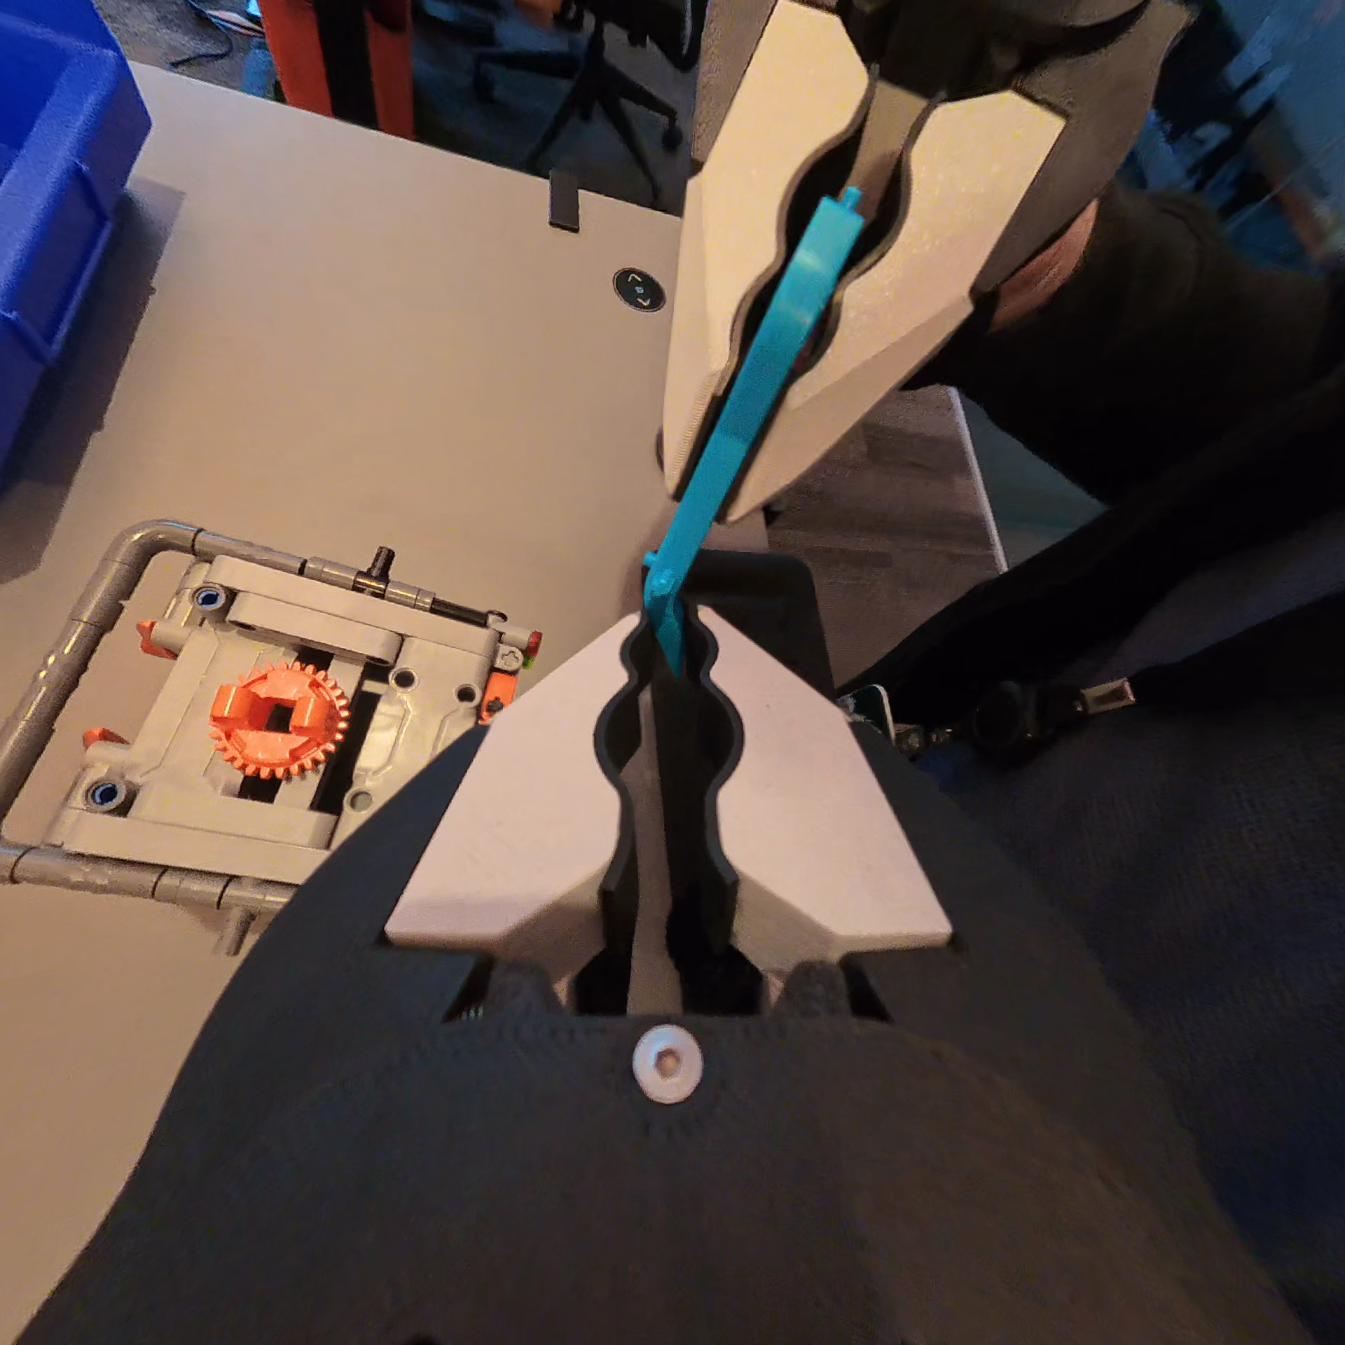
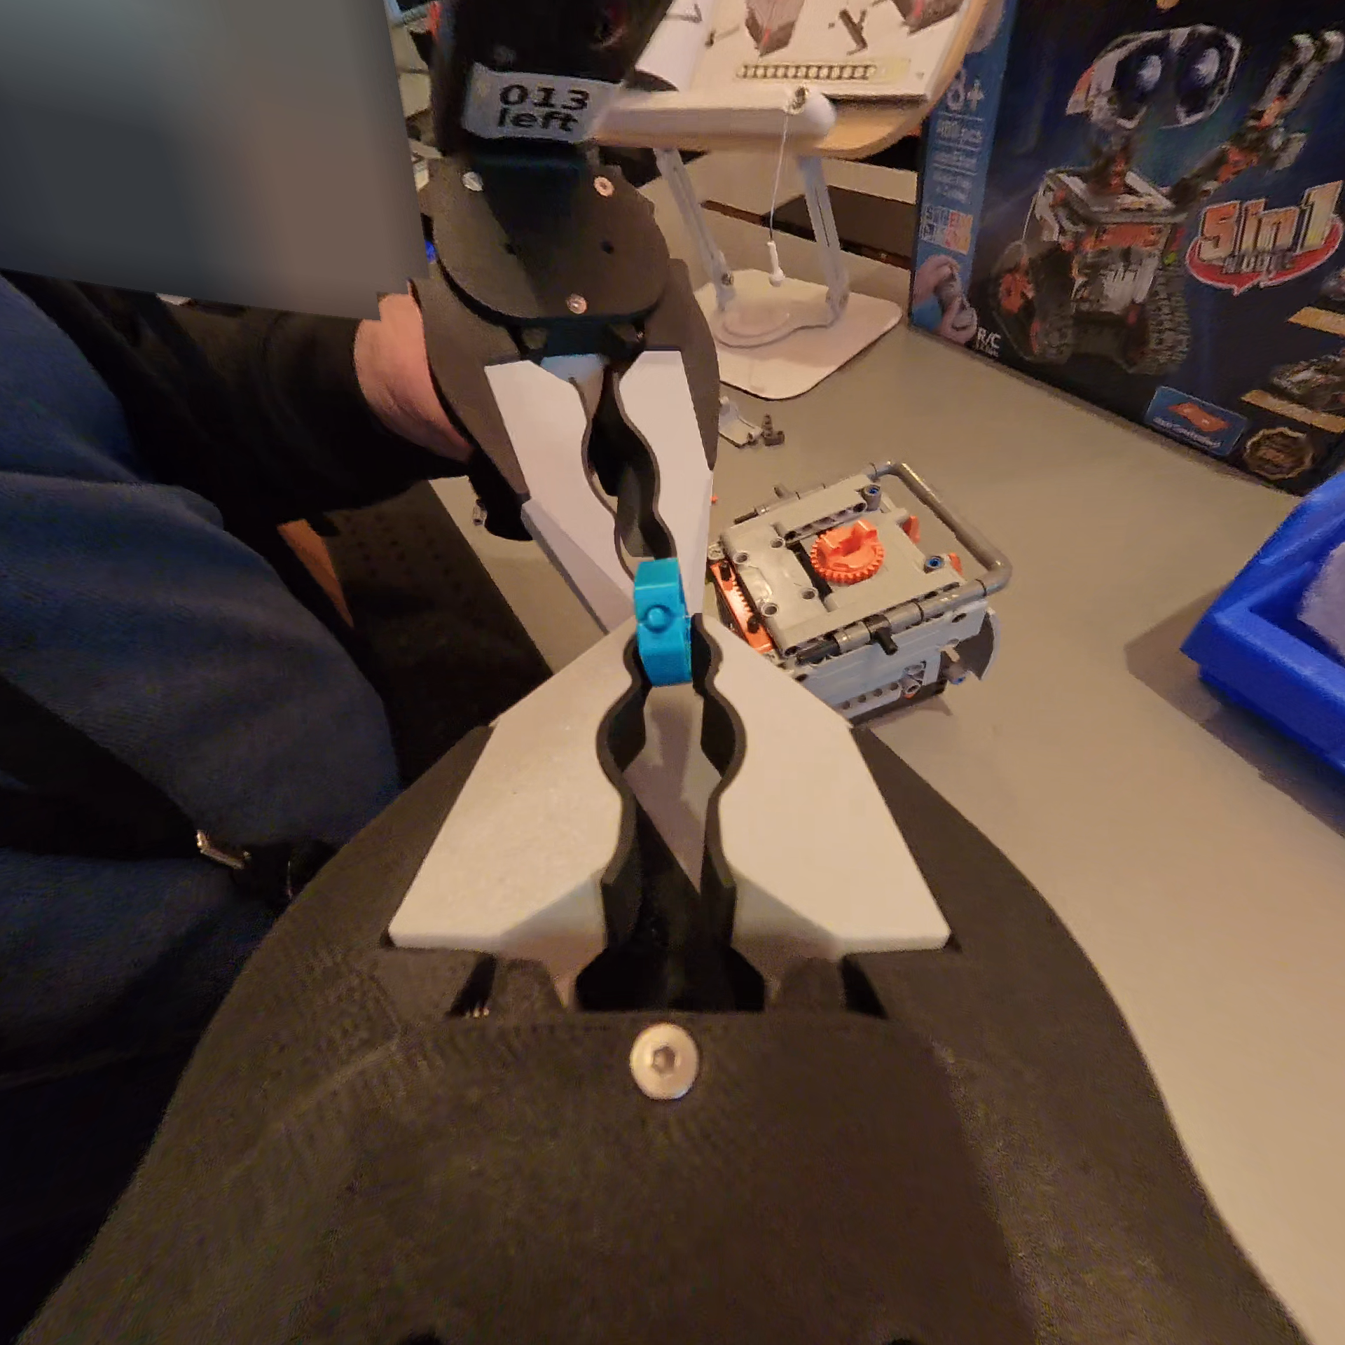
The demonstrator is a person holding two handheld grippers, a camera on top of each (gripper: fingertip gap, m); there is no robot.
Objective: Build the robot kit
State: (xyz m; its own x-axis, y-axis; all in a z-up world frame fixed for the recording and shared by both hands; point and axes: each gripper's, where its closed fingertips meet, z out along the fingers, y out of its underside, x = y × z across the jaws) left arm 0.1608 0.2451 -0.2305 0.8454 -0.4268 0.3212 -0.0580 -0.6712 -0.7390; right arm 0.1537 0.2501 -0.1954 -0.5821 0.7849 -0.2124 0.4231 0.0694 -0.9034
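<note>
A long teal plastic beam [image 1: 764,371] hangs in the air over the table edge, held at both ends. My left gripper [image 1: 668,622] is shut on its lower end. My right gripper [image 1: 709,502] comes in from above and is shut along most of its length. In the right wrist view the beam [image 2: 661,644] shows end-on, between my right gripper [image 2: 664,635] and my left gripper [image 2: 655,604], whose tips almost meet. A grey brick assembly [image 1: 240,728] with an orange gear [image 1: 280,717] on top lies on the table to the left, apart from both grippers.
The assembly [image 2: 851,575] sits on the grey table [image 2: 1055,728]. A blue bin [image 2: 1281,640] stands at the table's edge and also shows in the left wrist view [image 1: 44,218]. A toy box [image 2: 1164,218] and a white lamp base [image 2: 793,327] stand behind. A person's blue-clothed torso [image 2: 145,582] is close. Only a small space, under 4 cm, lies between the two pairs of fingers.
</note>
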